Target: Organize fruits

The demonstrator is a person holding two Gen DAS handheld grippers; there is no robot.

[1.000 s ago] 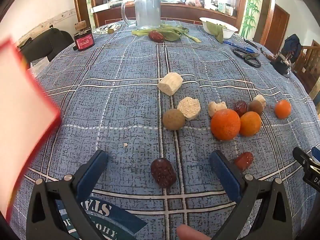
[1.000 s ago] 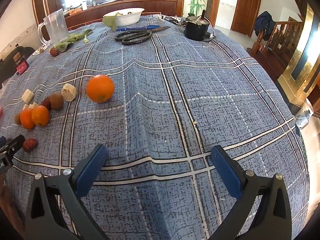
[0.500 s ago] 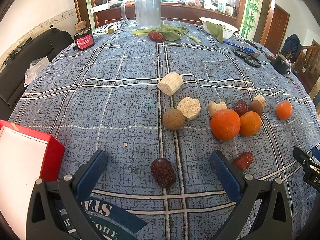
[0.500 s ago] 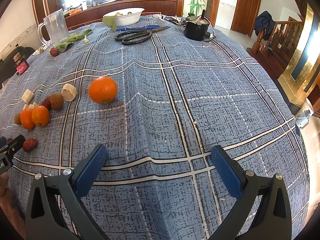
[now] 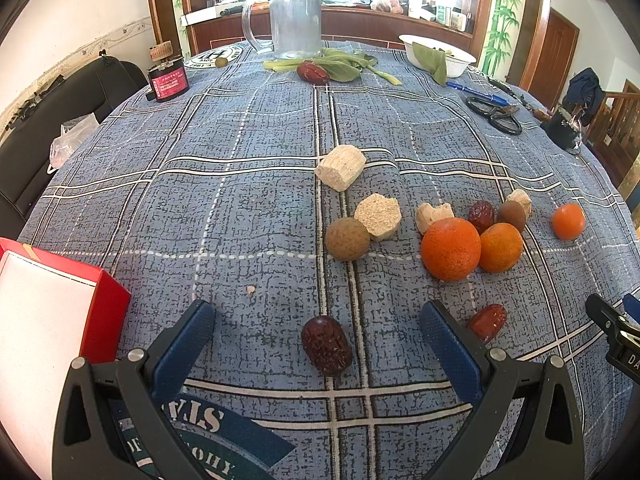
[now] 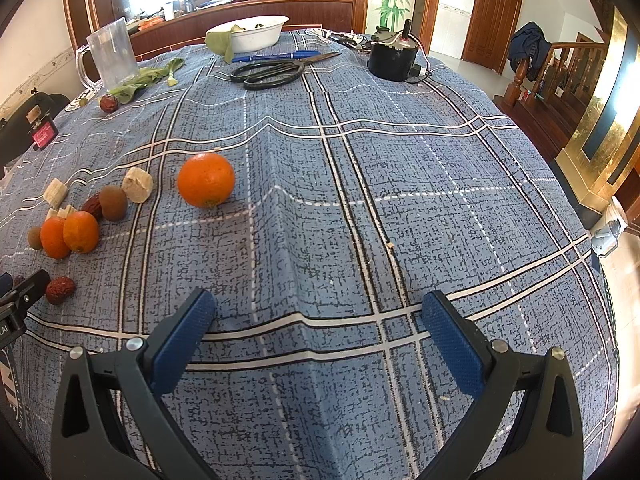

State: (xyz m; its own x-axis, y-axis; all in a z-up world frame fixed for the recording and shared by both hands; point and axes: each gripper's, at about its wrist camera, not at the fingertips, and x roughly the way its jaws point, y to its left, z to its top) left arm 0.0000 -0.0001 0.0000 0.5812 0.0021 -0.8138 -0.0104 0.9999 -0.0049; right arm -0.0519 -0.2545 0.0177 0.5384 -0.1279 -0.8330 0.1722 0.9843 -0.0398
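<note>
A red box (image 5: 48, 320) with a white inside sits at the left edge of the worktop (image 5: 240, 208), probably meant to receive the fruit. Beside it the left gripper (image 5: 316, 344) hovers with its jaws spread wide on either side of a dark red jujube (image 5: 326, 345), lined up as if to take it first. Further right, two oranges (image 5: 470, 248) huddle among brown fruits and pale chunks, while the right gripper (image 6: 318, 336) waits, jaws apart and empty, over bare cloth, a lone orange (image 6: 206, 180) well ahead.
</note>
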